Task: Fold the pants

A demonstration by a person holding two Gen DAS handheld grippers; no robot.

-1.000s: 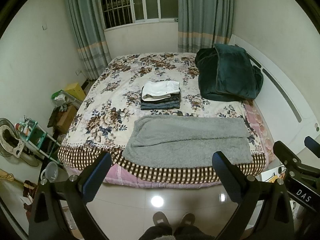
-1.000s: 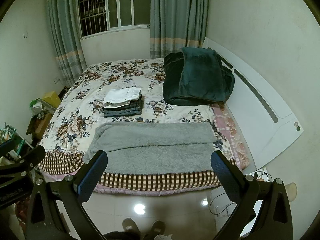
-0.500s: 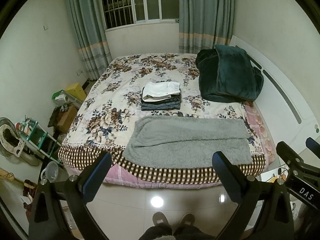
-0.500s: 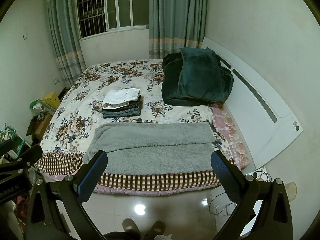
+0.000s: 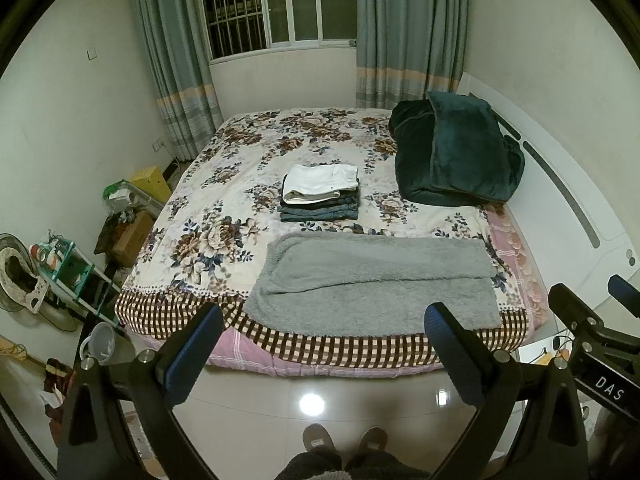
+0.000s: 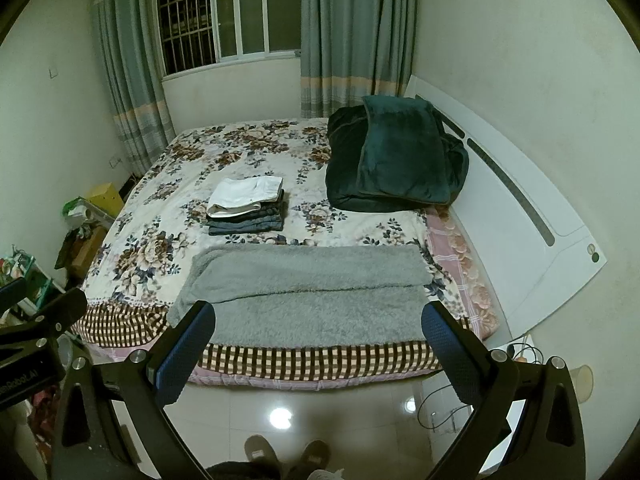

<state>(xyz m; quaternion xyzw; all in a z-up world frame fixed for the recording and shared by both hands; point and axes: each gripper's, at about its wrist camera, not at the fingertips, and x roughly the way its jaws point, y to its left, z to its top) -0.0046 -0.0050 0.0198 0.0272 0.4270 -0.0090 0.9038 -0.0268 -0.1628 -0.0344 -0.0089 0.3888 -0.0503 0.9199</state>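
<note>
Two pairs of tongs hang over the shiny tiled floor [image 5: 320, 404] short of the bed, each spread wide and holding nothing: the left tongs [image 5: 322, 350] and the right tongs [image 6: 318, 346], both with blue-padded fingers. Beyond them, the fuzzy grey pants [image 5: 372, 280] lie flat along the near edge of the bed with the floral cover [image 5: 240, 184], folded lengthwise so one leg rests on the other, the lower hem reaching the brown checked border [image 5: 340, 346]. Farther up the bed, well apart from the pants, sits a neat stack of folded clothes [image 5: 320, 192], white on top and dark denim below. To its right lies a bulky dark green blanket [image 5: 456, 156], against the white headboard [image 6: 520, 216].
</note>
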